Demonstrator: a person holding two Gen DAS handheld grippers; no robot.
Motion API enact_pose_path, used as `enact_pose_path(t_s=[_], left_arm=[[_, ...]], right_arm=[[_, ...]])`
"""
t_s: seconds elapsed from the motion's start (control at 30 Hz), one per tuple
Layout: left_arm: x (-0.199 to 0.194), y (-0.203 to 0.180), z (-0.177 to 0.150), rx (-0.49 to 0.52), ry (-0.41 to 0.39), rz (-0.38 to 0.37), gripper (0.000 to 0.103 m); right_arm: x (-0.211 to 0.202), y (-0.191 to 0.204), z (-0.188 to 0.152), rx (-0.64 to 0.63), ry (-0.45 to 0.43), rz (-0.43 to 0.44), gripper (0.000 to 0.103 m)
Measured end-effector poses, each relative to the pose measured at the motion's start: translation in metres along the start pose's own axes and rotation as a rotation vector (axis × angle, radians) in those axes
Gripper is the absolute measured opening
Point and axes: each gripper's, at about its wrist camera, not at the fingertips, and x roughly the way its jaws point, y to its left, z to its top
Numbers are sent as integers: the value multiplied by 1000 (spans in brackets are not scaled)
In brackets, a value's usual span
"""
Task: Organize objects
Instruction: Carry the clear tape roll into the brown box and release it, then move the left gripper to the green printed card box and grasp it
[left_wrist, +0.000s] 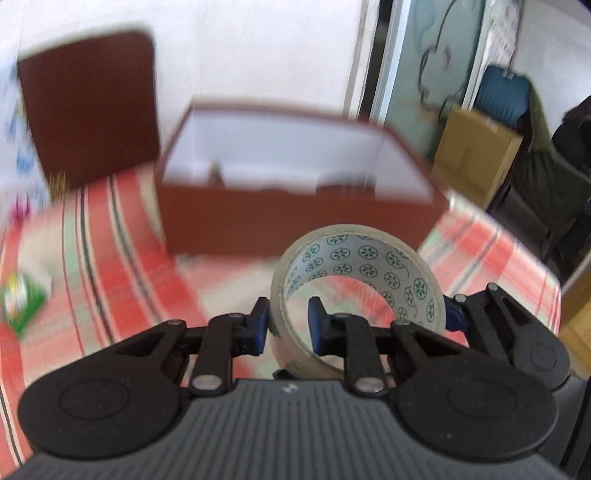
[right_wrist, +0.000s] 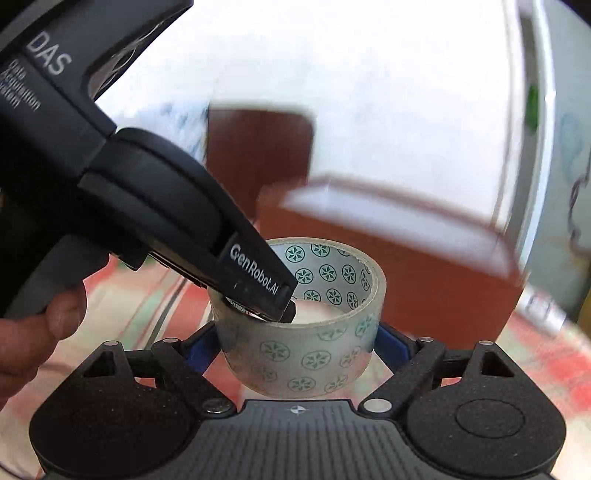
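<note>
A roll of clear tape (left_wrist: 369, 266) with a green flower-printed core hangs above the table. My left gripper (left_wrist: 286, 326) is shut on its left wall, one blue pad outside and one inside the ring. In the right wrist view the tape roll (right_wrist: 306, 354) sits between my right gripper (right_wrist: 299, 347) pads, which press its outer sides; the left gripper (right_wrist: 273, 299) bites the rim from above. An open brown box (left_wrist: 295, 218) with a white inside stands just beyond; it also shows in the right wrist view (right_wrist: 424, 280).
The brown box lid (left_wrist: 88, 107) leans against the wall at back left. A red-striped tablecloth (left_wrist: 122, 258) covers the table. A green packet (left_wrist: 22, 299) lies at left. A cardboard box (left_wrist: 476, 155) and chair stand at right beyond the table edge.
</note>
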Motion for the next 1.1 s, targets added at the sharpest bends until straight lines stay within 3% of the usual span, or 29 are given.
enact_pose_path(t_s=[0.13, 0.23, 0.4, 0.5, 0.57, 0.67, 0.9, 1.0, 1.1], left_arm=[[17, -13, 49, 36, -74, 22, 28], [39, -15, 78, 39, -94, 27, 29], [77, -20, 109, 31, -95, 53, 32], [94, -22, 117, 48, -95, 96, 47], [97, -19, 116, 37, -84, 108, 47], [94, -12, 105, 31, -77, 96, 48], [63, 2, 73, -32, -89, 94, 52], [39, 5, 53, -19, -145, 110, 54], [20, 15, 30, -34, -150, 144, 56]], right_arm=[[29, -29, 29, 11, -69, -46, 88], [58, -52, 45, 53, -61, -65, 88], [108, -87, 53, 168, 27, -86, 88], [134, -101, 49, 247, 103, -87, 89], [133, -106, 46, 288, 87, -102, 89], [118, -97, 41, 236, 34, -139, 90], [45, -62, 15, 201, -113, -196, 90], [20, -44, -4, 175, -103, -167, 90], [17, -27, -19, 157, -16, -101, 90]])
